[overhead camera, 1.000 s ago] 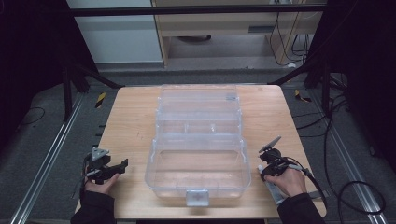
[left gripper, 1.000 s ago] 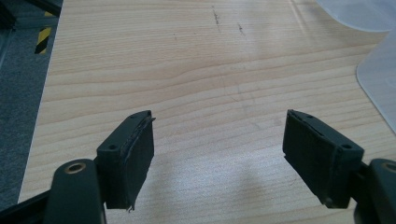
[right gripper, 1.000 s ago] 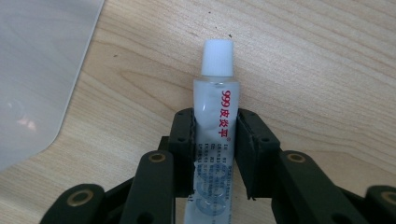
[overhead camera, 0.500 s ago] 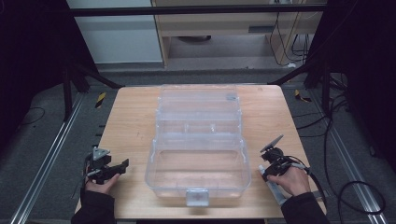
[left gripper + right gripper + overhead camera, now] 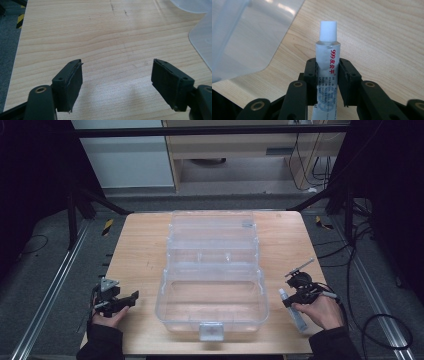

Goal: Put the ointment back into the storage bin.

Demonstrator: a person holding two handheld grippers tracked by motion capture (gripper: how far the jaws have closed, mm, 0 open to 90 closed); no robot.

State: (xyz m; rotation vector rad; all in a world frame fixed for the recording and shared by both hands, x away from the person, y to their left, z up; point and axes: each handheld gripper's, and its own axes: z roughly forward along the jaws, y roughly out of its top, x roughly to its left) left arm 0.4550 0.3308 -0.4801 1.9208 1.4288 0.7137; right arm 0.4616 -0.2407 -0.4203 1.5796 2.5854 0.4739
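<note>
a large clear plastic organiser box [image 5: 212,280] lies open on the light wooden table [image 5: 140,255], its lid folded back away from the person and its grey front latch [image 5: 210,330] facing the person's edge; everything here is placed against that box. to the right of the box, near its front corner, the right gripper [image 5: 286,296] sits in the person's right hand [image 5: 325,311] and is clamped on a small silver ointment tube with a white screw cap and red lettering [image 5: 327,57]. in the right gripper view the two black pads press the tube's body from both sides, the cap end sticking out beyond the jaws and pointing over bare wood, with the box's clear rounded edge [image 5: 249,40] just beside it. in the high view the tube [image 5: 298,316] shows as a pale strip running under the hand, just beside the box's right wall and not touching it. to the left of the box, near its other front corner, the left gripper [image 5: 131,296] rests in the person's left hand [image 5: 107,316] with its jaws spread wide and nothing between them. the left gripper view shows bare wood grain between the two pads [image 5: 72,82], and a corner of the clear box [image 5: 202,37] off to one side, apart from the jaws.
</note>
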